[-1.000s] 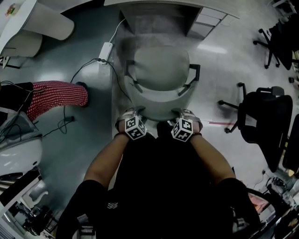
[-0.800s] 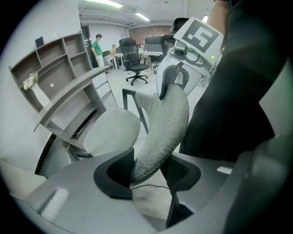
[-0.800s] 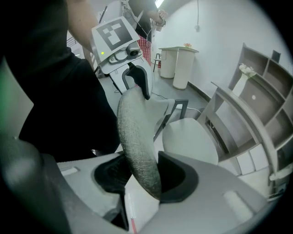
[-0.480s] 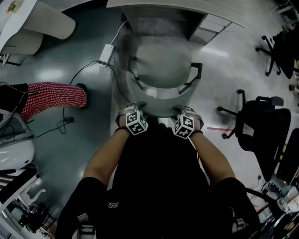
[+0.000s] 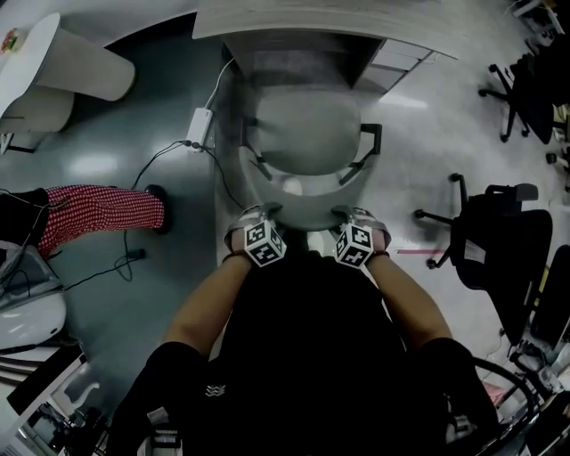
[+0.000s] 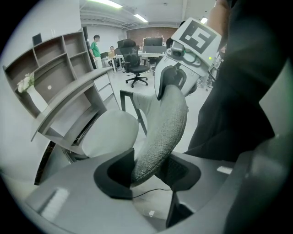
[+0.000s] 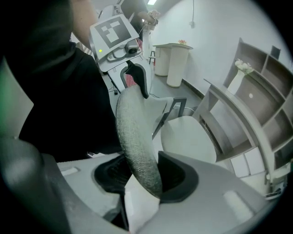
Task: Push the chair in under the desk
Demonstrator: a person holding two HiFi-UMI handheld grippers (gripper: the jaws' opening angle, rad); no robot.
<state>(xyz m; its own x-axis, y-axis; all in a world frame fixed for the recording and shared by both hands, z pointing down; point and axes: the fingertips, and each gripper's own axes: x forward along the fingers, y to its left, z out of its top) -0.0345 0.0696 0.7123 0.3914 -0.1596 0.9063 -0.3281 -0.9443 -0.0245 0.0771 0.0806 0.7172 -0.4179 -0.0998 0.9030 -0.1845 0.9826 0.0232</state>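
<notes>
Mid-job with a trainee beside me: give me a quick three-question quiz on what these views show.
1. True or false: the left gripper and the right gripper both have their jaws clamped on the backrest of the chair.
2. What lies on the floor left of the chair? A: a power strip. B: a bucket. C: a box.
3. Fill in: the chair's front faces the ____.
Key: 1 true; 2 A; 3 desk.
</notes>
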